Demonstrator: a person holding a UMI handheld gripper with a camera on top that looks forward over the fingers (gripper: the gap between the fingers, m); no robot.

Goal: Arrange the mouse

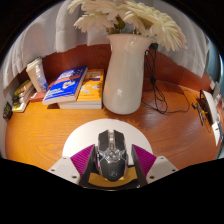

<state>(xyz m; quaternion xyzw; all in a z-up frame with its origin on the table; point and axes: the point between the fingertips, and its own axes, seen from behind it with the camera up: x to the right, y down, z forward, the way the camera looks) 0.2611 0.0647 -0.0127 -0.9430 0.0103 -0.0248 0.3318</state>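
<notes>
A black and grey gaming mouse (111, 152) sits between my fingers, its nose pointing away from me. My gripper (111, 160) is shut on the mouse, with the magenta pads (80, 160) pressed against its two sides. Under the mouse lies a white pad (88, 137) on the wooden desk (50, 130). I cannot tell whether the mouse rests on the white pad or hangs just above it.
A white vase (125, 75) with pale flowers stands just beyond the mouse. Blue and yellow books (72, 88) lie to the left of the vase, with more small items further left. A dark cable (160, 95) runs to the right of the vase.
</notes>
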